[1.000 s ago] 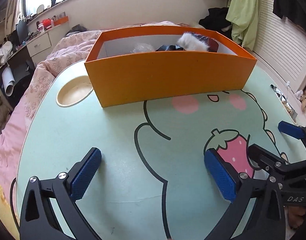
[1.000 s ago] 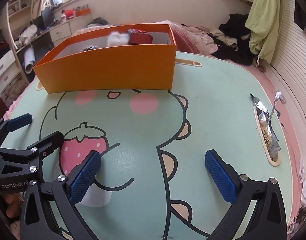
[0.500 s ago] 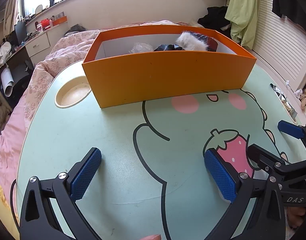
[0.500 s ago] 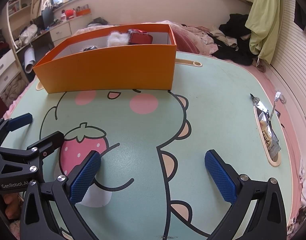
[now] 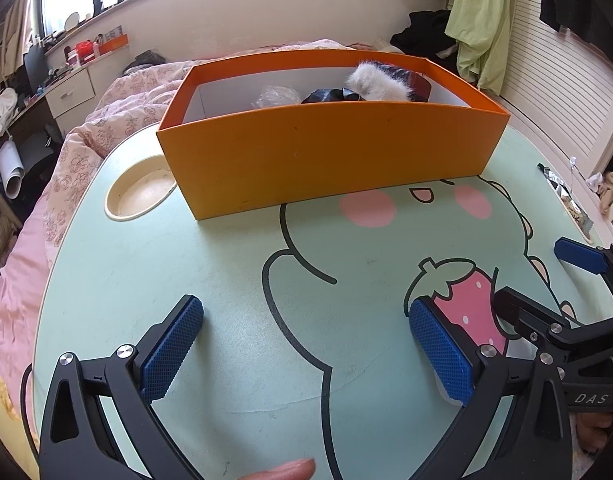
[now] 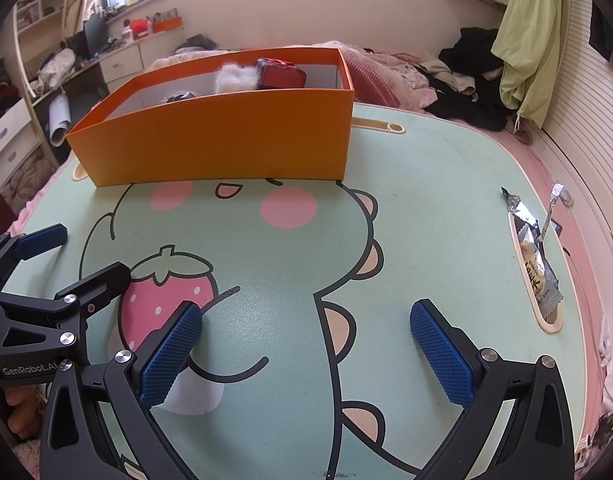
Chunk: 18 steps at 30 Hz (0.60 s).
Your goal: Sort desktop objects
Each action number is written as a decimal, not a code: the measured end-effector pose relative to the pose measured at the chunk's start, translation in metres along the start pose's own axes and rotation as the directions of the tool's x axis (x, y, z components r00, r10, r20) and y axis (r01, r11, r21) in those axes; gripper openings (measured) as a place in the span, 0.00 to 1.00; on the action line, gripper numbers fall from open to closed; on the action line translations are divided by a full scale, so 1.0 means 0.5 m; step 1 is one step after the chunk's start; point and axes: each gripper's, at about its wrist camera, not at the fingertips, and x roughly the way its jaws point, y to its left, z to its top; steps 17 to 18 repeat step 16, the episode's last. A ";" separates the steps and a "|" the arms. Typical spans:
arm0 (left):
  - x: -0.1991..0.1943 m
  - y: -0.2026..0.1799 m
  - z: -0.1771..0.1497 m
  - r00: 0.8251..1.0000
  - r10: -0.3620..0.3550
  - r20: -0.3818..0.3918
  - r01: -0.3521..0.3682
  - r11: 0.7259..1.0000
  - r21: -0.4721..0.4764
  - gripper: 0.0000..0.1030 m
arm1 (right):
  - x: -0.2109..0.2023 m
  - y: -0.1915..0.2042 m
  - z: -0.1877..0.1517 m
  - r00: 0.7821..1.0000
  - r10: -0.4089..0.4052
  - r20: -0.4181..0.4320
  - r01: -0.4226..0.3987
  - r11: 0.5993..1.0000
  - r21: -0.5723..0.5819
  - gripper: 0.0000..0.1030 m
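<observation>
An orange box (image 5: 330, 152) stands at the far side of the mint-green cartoon table (image 5: 210, 264); it also shows in the right wrist view (image 6: 226, 140). Inside lie a white furry item (image 5: 376, 82), a dark item (image 5: 330, 95), a clear plastic item (image 5: 276, 96) and a red item (image 6: 280, 76). My left gripper (image 5: 306, 344) is open and empty, low over the near table. My right gripper (image 6: 306, 344) is open and empty beside it. A white round object (image 6: 194, 394) lies on the table by the right gripper's left finger.
A round cup recess (image 5: 140, 192) sits left of the box. A slot at the table's right edge holds a snack packet (image 6: 536, 268). A slot (image 6: 378, 125) lies behind the box. Pink bedding (image 5: 10, 288) surrounds the table. A fingertip (image 5: 282, 471) shows at the bottom.
The left wrist view has shifted slightly, and a fingertip has come in at its bottom edge. Both grippers stay open and nearly still.
</observation>
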 end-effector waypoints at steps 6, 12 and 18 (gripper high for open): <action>0.001 -0.003 0.001 1.000 -0.002 0.000 0.002 1.000 0.001 1.00 | 0.000 0.001 0.002 1.000 -0.001 0.000 0.001 1.000 0.000 1.00; 0.003 -0.007 0.002 1.000 -0.005 0.000 0.005 1.000 0.004 1.00 | 0.000 0.001 0.000 1.000 -0.001 0.000 0.001 1.000 -0.001 1.00; 0.005 -0.004 0.005 1.000 -0.007 0.002 0.007 1.000 0.005 1.00 | 0.000 0.001 0.000 1.000 -0.001 0.000 0.001 1.000 -0.001 1.00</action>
